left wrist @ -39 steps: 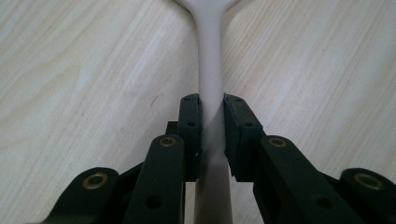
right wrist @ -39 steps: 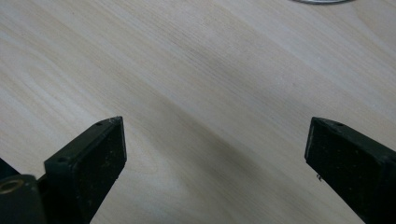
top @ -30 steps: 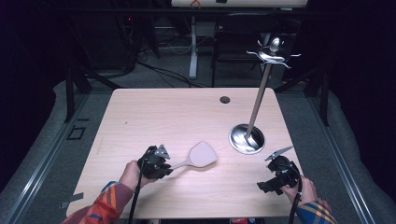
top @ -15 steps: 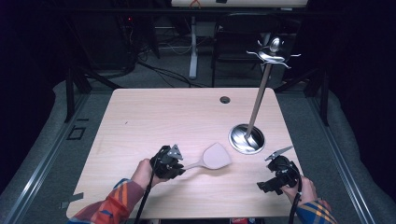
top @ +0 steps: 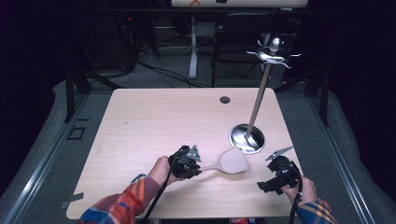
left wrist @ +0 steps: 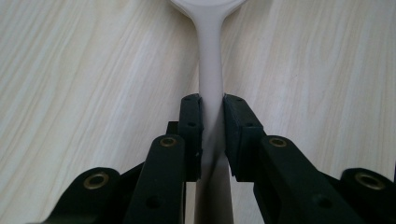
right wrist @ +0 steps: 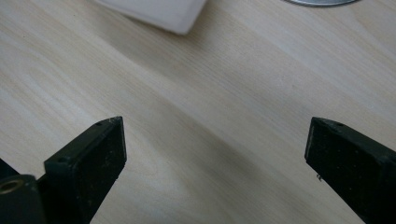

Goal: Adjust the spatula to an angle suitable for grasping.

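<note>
Looking down in the high view, the wooden table (top: 154,126) is carrying a metal stand (top: 254,109) whose round base (top: 246,138) is sitting toward the table's right side. The spatula (top: 229,162) is lying just beside that base on its near side, blade pointing toward it and handle running away to the left. The left gripper (top: 195,167) is clamping the handle end, well to the left of the base. The right gripper (top: 279,173) is resting near the table's front edge, to the right of the base and apart from the spatula.

Turning to the left gripper view, the left gripper (left wrist: 212,116) is pressing both black jaws against the white handle of the spatula (left wrist: 208,60), which is extending upward over the table (left wrist: 84,70).

Turning to the right gripper view, the right gripper (right wrist: 215,144) is holding its jaws spread wide with bare table (right wrist: 210,107) between them; a corner of the spatula (right wrist: 159,11) blade and an edge of the base (right wrist: 320,2) are lying beyond.
</note>
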A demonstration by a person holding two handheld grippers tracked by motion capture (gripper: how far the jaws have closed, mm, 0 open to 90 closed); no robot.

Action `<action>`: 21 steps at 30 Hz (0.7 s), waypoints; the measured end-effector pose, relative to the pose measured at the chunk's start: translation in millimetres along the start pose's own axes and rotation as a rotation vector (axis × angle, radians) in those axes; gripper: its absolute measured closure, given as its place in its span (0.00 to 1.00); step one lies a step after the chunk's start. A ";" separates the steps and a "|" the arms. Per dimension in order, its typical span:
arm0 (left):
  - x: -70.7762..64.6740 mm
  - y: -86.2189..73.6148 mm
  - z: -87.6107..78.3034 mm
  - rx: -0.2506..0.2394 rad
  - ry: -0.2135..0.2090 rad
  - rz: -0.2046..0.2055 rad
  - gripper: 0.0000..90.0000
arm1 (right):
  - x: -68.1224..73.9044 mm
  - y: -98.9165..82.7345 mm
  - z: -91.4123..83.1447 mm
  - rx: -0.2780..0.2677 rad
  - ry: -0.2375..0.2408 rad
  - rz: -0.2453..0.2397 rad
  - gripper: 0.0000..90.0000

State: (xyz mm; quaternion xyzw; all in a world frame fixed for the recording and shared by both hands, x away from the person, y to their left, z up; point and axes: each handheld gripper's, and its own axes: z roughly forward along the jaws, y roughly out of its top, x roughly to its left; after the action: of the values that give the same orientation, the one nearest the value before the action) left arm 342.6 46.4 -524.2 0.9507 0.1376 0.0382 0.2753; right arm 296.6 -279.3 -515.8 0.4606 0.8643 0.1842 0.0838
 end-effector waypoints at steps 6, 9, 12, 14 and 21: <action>-8.1 17.9 20.1 0.006 -0.025 0.054 0.87 | 0.6 -0.3 -2.3 -0.009 0.000 -0.002 0.05; -13.1 26.6 29.7 0.003 -0.047 0.087 0.87 | 1.0 -0.4 -2.9 -0.008 -0.002 -0.002 0.05; -18.8 34.5 39.5 0.001 -0.073 0.116 0.87 | 0.8 -0.5 -2.2 -0.010 0.005 -0.003 0.05; -22.7 38.6 45.4 0.002 -0.089 0.133 0.87 | 1.5 -0.8 -2.2 -0.010 -0.007 -0.003 0.05; -24.1 40.0 54.3 0.008 -0.092 0.178 0.86 | 1.9 -0.9 -0.5 -0.002 0.019 -0.016 0.06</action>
State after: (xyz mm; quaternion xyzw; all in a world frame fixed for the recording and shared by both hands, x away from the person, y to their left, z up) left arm 337.1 -20.6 -548.7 0.9610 0.0400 0.0182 0.2729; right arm 294.7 -278.3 -515.6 0.4520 0.8684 0.1887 0.0775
